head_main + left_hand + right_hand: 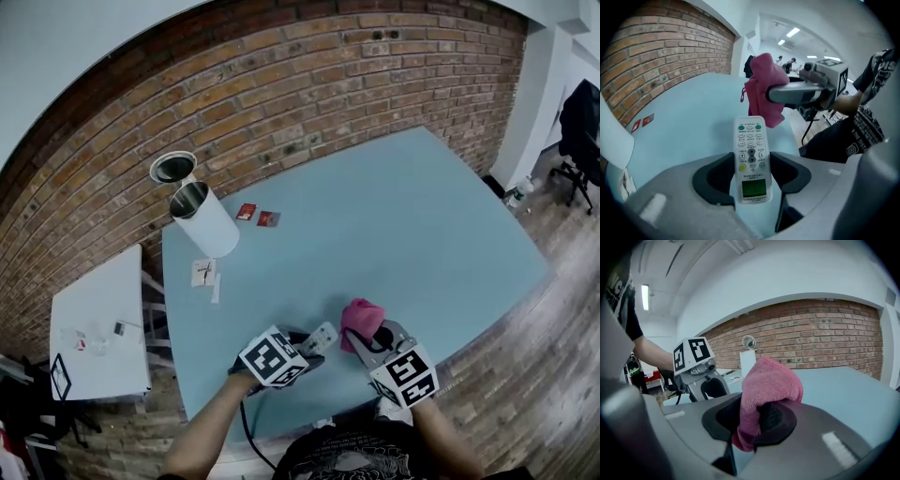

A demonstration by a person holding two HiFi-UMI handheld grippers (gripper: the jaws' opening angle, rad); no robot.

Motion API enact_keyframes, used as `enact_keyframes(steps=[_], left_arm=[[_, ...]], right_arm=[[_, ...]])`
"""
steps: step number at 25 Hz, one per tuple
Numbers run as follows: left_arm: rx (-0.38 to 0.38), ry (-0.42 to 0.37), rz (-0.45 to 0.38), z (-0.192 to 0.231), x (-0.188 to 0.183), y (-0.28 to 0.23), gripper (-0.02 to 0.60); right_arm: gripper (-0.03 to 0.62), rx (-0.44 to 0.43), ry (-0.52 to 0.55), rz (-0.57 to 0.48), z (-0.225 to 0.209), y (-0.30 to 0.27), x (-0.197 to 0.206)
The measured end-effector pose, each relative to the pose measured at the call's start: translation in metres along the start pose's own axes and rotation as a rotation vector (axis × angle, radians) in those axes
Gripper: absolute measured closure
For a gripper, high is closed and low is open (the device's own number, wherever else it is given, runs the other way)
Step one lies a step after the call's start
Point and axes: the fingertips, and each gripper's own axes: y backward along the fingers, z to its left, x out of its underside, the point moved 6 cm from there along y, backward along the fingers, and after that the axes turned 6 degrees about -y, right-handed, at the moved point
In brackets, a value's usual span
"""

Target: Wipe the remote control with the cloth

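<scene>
Our left gripper [751, 165] pinches the remote [751, 143] between its fingers, our right gripper [751, 420] the pink cloth [771, 380]. Both are picked up, we judge; the wiping remains.

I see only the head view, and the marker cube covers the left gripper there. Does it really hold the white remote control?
Observer: Yes. In the left gripper view, the left gripper has its jaws closed on the sides of the white rectangular plastic remote control.
Operator: Is the cloth held firmly?
Observer: The right gripper view shows the right gripper pinching the pink microfibre cloth, one end hanging below the jaws.
Operator: Which end of the remote points at the cloth?
Observer: The button end. The green display sits behind the jaws.
</scene>
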Motion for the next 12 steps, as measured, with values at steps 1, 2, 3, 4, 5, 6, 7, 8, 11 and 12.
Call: enact_keyframes(steps=[1, 2, 3, 4, 5, 6, 7, 8, 11, 12], left_arm=[[-0.003, -0.023, 0.041, 0.0, 0.004, -0.005, 0.339], [-0.005, -0.045, 0.077, 0.001, 0.008, -0.01, 0.339], [-0.007, -0.069, 0.111, 0.002, 0.011, -0.015, 0.339], [-0.01, -0.096, 0.144, 0.003, 0.015, -0.019, 0.339], [-0.013, -0.126, 0.177, 0.004, 0.018, -0.024, 0.339], [-0.017, -0.156, 0.213, 0.005, 0.021, -0.029, 0.339], [-0.019, -0.184, 0.25, 0.005, 0.024, -0.032, 0.339], [-0.019, -0.211, 0.286, 0.005, 0.028, -0.036, 0.339], [-0.007, -0.278, 0.375, 0.005, 0.036, -0.045, 0.338], [-0.003, -0.292, 0.394, 0.005, 0.039, -0.048, 0.337]], right_arm=[[0.528, 0.003, -0.004, 0.005, 0.0, 0.0, 0.002], [0.528, 0.007, -0.008, 0.008, 0.0, 0.001, 0.004], [0.528, 0.011, -0.012, 0.012, 0.0, 0.001, 0.006], [0.528, 0.015, -0.017, 0.015, -0.001, 0.001, 0.008], [0.528, 0.018, -0.024, 0.017, -0.001, 0.002, 0.009], [0.528, 0.02, -0.032, 0.018, -0.001, 0.003, 0.011], [0.528, 0.022, -0.039, 0.02, 0.0, 0.004, 0.012], [0.528, 0.023, -0.044, 0.023, 0.0, 0.004, 0.013], [0.528, 0.029, -0.044, 0.04, 0.002, 0.005, 0.017], [0.528, 0.031, -0.044, 0.038, 0.003, 0.005, 0.018]])
